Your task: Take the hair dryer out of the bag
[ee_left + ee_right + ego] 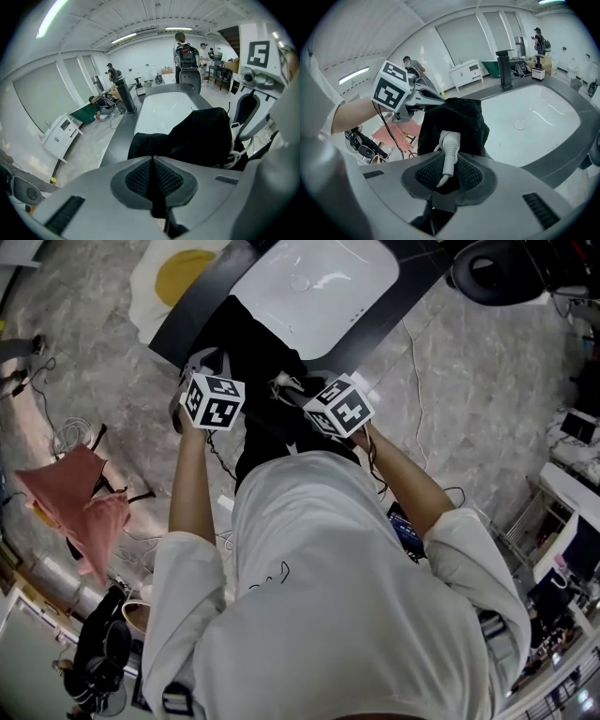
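A black bag (258,357) hangs over the near edge of the dark counter, held up between my two grippers. My left gripper (152,180) is shut on a fold of the black bag (197,136); a thin strip of the fabric shows between its pads. My right gripper (446,174) is shut on the hair dryer's white ribbed cord end (450,145), which comes out of the bag's mouth (452,117). The dryer's body is hidden inside the bag. In the head view the left gripper (202,367) and the right gripper (291,388) sit close together at the bag's top.
A white sink (314,282) is set in the dark counter (187,320) just beyond the bag. A pink cloth on a rack (80,502) stands at the left, with cables on the floor. A black chair (497,268) is at the top right. People stand far off.
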Demonstrator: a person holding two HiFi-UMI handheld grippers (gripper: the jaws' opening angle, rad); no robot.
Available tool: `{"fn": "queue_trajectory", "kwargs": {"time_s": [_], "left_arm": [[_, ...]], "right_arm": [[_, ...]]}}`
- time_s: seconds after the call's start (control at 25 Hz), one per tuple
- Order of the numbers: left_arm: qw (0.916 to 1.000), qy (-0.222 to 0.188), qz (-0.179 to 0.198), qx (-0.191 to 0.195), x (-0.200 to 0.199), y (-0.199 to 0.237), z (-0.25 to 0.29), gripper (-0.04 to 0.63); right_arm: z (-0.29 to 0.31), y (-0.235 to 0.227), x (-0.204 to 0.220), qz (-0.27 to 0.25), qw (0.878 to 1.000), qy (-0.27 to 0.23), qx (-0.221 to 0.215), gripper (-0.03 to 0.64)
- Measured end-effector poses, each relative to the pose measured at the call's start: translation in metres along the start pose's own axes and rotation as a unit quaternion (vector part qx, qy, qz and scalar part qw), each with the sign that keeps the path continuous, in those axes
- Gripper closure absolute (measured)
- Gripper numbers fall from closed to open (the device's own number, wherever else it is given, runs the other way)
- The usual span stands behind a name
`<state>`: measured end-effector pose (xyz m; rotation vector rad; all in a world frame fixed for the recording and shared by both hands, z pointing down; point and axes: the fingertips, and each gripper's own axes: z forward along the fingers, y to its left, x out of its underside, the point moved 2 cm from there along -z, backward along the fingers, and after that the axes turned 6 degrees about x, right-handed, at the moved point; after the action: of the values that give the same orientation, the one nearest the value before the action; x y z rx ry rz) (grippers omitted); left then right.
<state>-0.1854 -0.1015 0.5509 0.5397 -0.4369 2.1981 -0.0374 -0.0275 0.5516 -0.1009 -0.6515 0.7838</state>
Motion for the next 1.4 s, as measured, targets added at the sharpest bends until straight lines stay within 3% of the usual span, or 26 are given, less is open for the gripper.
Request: {"fn": "queue_trajectory", "kwargs": {"time_s": [0.44,0.64,0.8,1.08,1.24,1.4], "left_arm": [[0.9996,-0.003,-0.019,0.020,0.002,-0.011,0.008,0.571],[0.9958,-0.043,-0.053,0.062,-0.006,-0.032,-0.003,0.568],[0.9895,-0.069,-0.093,0.087,-0.002,-0.034,-0.023,0.409],[0.9859,-0.054,-0.131,0.090,0.044,-0.011,-0.042,0.345],[0.9859,-0.055,-0.126,0.096,0.042,-0.015,-0.041,0.359],[0.9883,-0.059,-0.110,0.087,0.031,-0.022,-0.033,0.470]], "right_arm": [[-0.030,-0.014,0.035,-0.031,0.999,0.017,0.019,0.551],[-0.029,-0.022,0.045,-0.028,0.999,0.016,0.028,0.551],[-0.024,-0.025,0.048,-0.027,0.999,0.014,0.032,0.551],[-0.013,-0.029,0.049,-0.049,0.998,0.015,0.042,0.549],[-0.008,-0.031,0.052,-0.051,0.997,0.021,0.044,0.549],[-0.006,-0.026,0.048,-0.049,0.998,0.020,0.042,0.551]]}}
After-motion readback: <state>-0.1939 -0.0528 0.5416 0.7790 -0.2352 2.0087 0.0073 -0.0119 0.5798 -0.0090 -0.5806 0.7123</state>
